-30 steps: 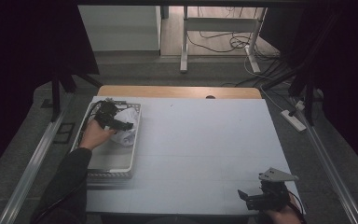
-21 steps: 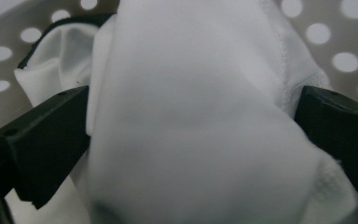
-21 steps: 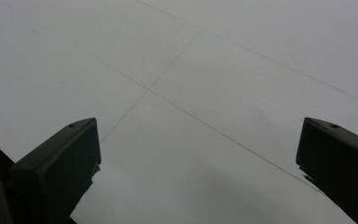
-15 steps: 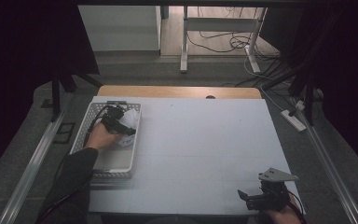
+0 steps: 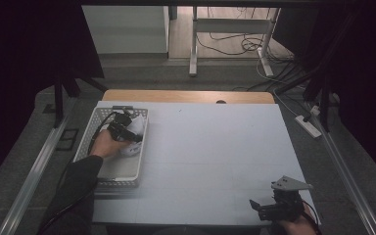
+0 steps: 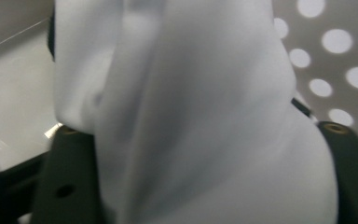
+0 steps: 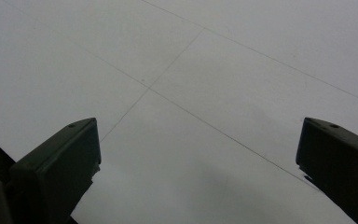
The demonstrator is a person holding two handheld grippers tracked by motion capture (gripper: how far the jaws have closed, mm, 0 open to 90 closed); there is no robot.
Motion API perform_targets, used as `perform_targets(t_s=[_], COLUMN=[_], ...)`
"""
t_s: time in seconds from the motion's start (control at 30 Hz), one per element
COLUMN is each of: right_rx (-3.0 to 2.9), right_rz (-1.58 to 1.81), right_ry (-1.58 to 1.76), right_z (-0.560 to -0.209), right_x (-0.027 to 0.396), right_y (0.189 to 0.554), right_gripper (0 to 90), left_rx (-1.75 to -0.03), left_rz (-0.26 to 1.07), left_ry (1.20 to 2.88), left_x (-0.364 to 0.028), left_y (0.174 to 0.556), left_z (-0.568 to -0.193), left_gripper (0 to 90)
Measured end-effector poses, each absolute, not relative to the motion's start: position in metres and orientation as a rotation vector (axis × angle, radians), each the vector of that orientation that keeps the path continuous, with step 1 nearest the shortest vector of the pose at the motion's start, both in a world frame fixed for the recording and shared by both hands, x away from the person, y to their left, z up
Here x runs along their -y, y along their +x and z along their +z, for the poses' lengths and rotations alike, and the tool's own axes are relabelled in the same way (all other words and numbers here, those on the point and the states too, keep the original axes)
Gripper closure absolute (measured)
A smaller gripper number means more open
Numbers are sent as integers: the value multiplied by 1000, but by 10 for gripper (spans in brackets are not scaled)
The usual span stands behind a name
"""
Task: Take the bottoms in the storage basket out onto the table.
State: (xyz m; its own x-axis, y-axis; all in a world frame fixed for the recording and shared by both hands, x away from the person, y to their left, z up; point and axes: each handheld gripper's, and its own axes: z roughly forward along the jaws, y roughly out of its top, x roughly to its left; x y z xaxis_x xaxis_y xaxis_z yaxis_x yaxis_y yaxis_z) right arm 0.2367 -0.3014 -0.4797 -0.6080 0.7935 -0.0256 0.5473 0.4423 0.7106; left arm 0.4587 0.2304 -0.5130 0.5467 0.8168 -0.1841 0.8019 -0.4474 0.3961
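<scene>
White cloth sits in the perforated basket at the left side of the bench, high view; the left gripper is on it w/ a hand behind, and its fingers have just been closing onto the cloth. Cloth is partly covered by the gripper, so its shape is hard to make out. No brand, label or writing readable anywhere. Right gripper rests at the near right corner of the bench, grey plate on top, hand cut off by the bottom edge. Left gripper view: very close and blurry; the cloth bulges up between the two black fingers, pinched, top cut off by the frame. Basket wall w/ round holes behind at right, a pale surface at left, can't tell which part. Right gripper view: fingers spread wide w/ nothing between them, bare pale bench w/ thin seam lines below; a dark strip at lower left is unclear.
</scene>
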Motion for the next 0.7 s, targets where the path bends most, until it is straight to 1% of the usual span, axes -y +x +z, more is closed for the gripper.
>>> perform_targets(t_s=[0.03, 0.07, 0.1, 0.47, 0.7], right_rx=[-2344, -2344, -2344, -2343, -2343], right_rz=[962, 962, 962, 966, 968], right_ry=[1141, 1141, 1142, 1142, 1143], right_z=[-480, -480, -480, -480, -480], right_x=[302, 302, 302, 302, 302], right_y=[237, 237, 237, 237, 237], right_gripper=[2, 2, 2, 2, 2], left_rx=[-1313, -1314, -1318, -1304, -1333], left_rz=[49, 52, 53, 105, 109], left_ry=[2354, 2357, 2361, 2397, 2387], left_x=[-230, -229, -228, -228, -232], left_y=[458, 458, 458, 456, 455], left_z=[-512, -512, -511, -506, -499], left_gripper=[481, 481, 503, 538, 546])
